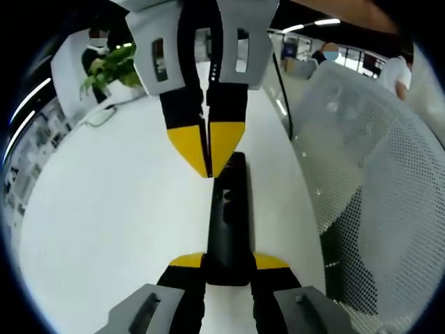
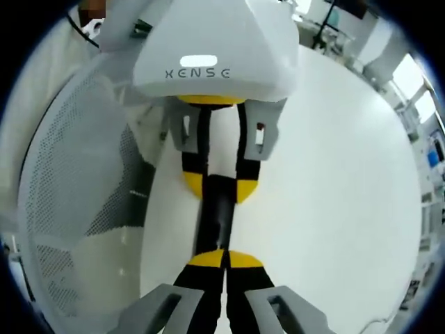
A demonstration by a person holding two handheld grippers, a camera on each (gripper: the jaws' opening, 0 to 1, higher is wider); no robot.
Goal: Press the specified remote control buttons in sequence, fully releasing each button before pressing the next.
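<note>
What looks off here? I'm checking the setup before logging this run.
Nothing stands out. The left gripper clamps the black remote at one end, lying straight on the white table; the right gripper, jaws shut, sits at its other end.

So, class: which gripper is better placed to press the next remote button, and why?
Probably the right gripper: its shut tips sit over the remote, while the left gripper is clamped on the remote's end, steadying it on the table.

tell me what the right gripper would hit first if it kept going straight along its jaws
Most likely the long black remote control lying just past the right gripper, whose jaws are closed together. Beyond that, the left gripper clamps the remote's far end. Depth is unclear; the tips may already touch the remote.
</note>
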